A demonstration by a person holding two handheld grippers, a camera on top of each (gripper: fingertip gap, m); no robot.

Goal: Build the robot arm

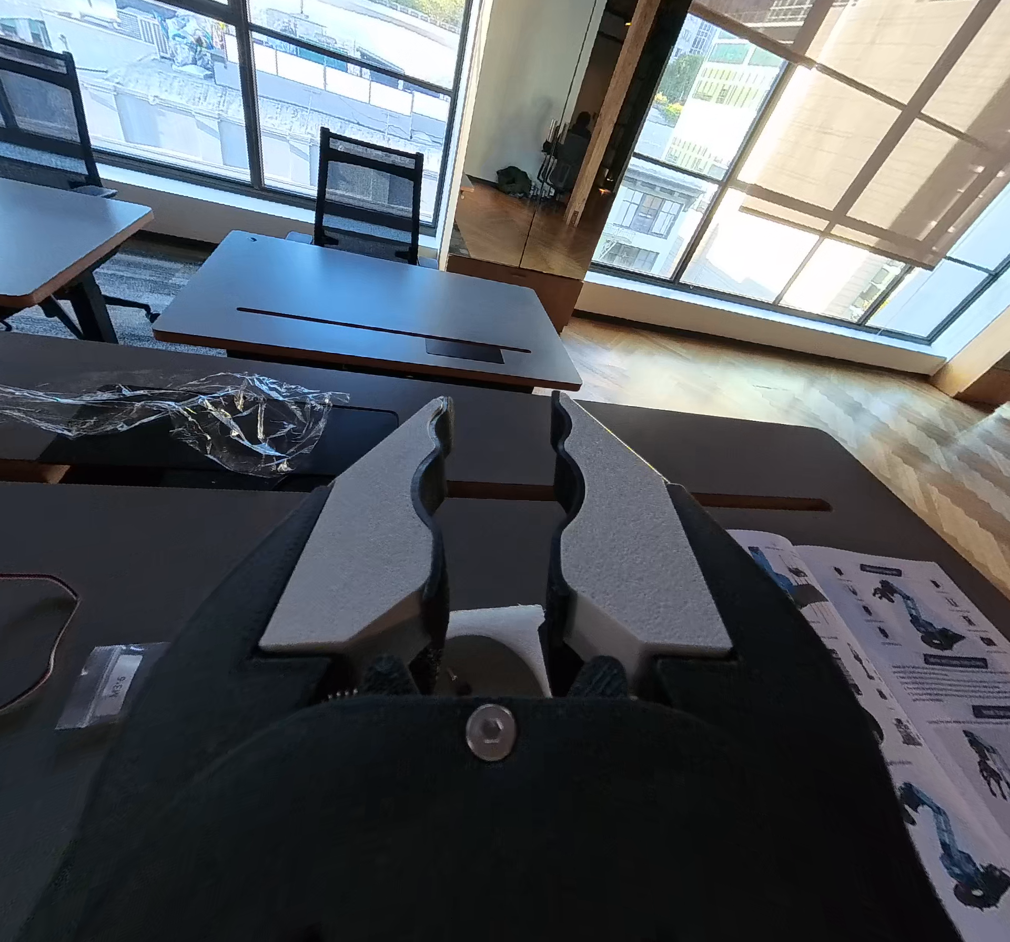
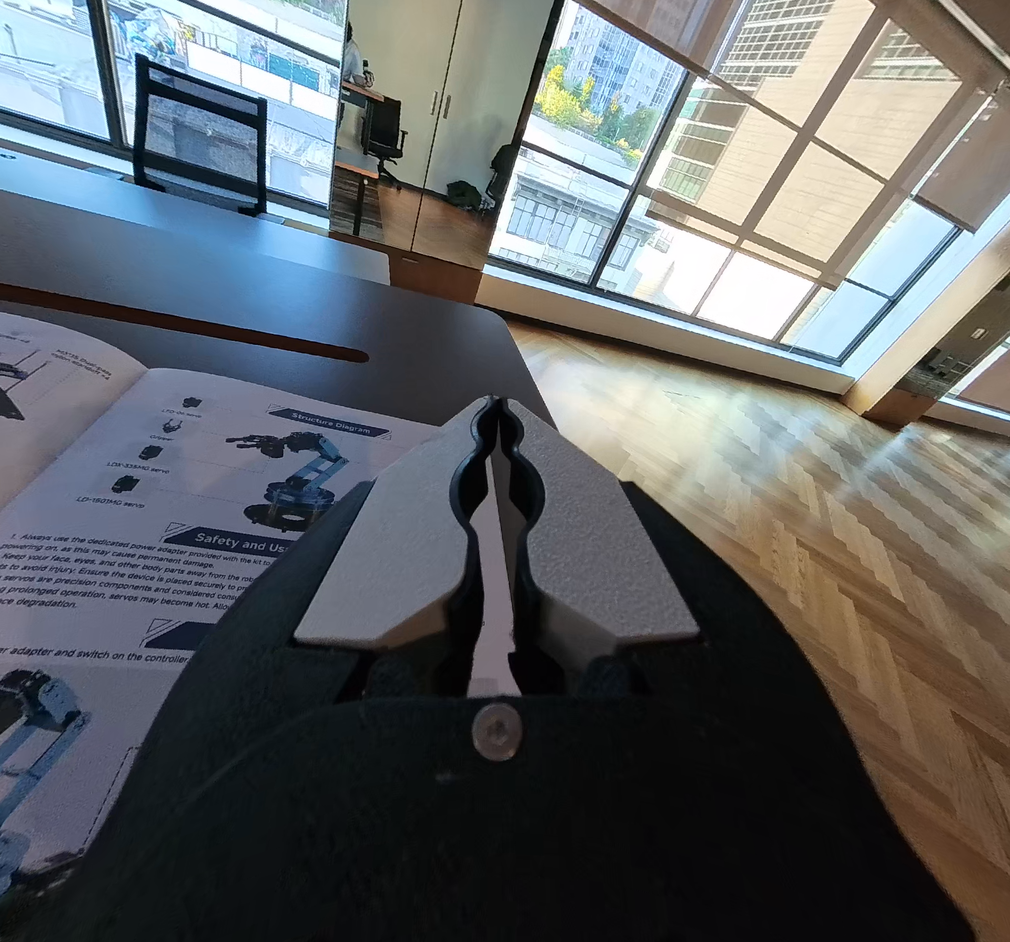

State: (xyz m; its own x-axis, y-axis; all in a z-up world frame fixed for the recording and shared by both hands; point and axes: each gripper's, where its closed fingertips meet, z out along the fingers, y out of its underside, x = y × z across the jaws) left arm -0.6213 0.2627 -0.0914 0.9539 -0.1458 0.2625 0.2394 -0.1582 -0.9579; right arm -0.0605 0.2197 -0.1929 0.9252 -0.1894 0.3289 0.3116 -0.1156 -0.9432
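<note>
Overhead, the left gripper (image 1: 500, 413) hangs over a dark matte desk (image 1: 656, 451), its grey fingers spread apart and gripping nothing. Below their base lies a white block bearing a grey disc (image 1: 492, 637). Crumpled clear plastic film (image 1: 218, 424) sits well to the left, and a small clear labelled bag (image 1: 109, 681) lies near the left finger.

The right gripper (image 2: 494, 407) is clenched on a thin, pale, flat strip (image 2: 494, 560), seemingly metal, held edge-up along the jaws. It hovers over the right-hand page of an open illustrated booklet (image 2: 164, 478), close to the desk's rounded corner. Beyond that edge lies open herringbone wood floor (image 2: 765, 478); leftward, the desk offers support.
</note>
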